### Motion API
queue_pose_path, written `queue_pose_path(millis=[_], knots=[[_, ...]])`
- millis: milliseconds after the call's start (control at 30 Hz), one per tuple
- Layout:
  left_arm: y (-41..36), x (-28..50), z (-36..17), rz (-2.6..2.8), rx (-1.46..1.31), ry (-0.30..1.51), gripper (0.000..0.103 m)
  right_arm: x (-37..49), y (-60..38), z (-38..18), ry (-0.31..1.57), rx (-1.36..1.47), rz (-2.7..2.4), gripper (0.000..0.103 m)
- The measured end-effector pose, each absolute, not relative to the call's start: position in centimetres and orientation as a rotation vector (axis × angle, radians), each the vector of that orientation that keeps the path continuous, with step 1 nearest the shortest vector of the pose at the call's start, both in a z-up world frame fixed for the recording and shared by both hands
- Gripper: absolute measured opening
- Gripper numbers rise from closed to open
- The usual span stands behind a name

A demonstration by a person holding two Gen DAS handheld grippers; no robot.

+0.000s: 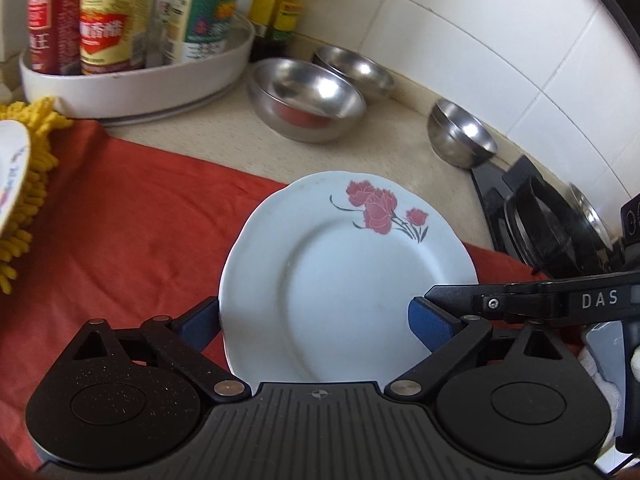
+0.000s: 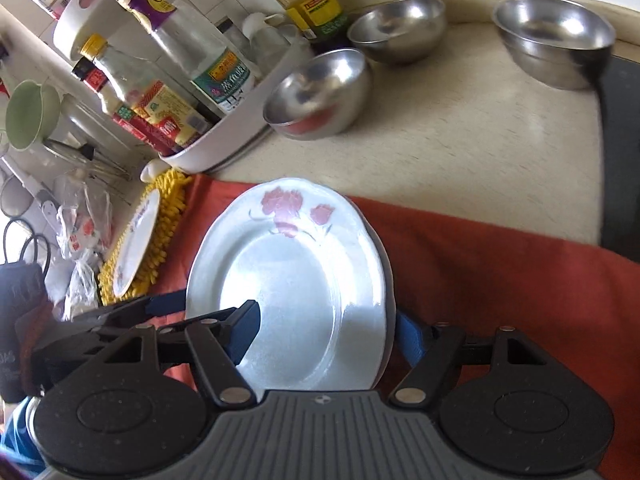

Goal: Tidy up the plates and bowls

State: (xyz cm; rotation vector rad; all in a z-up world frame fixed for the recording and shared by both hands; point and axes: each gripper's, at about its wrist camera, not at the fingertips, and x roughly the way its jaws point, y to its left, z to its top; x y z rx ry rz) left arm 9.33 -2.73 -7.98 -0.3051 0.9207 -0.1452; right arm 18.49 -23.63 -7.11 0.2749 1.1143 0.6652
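A white plate with red flowers lies over the red cloth; it also shows in the right wrist view. My left gripper has its blue pads on either side of the plate's near rim, one under and one over. My right gripper straddles the plate's edge the same way, and its finger reaches in from the right. Three steel bowls stand on the counter behind. A second patterned plate rests on a yellow mop cloth.
A white tray of sauce bottles stands at the back left. A black stove is at the right. White tiled wall runs behind. Plastic bags and a green cup crowd the far left.
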Motion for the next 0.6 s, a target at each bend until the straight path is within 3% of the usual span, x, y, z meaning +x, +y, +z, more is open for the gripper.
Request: queue_pose_path(millis=[600], knots=[[4.2,9.5,-7.1,-0.011,-0.345,0.852,0.100,21.6,-17.7,-7.1,1.052,0.198,0.704,0.069]])
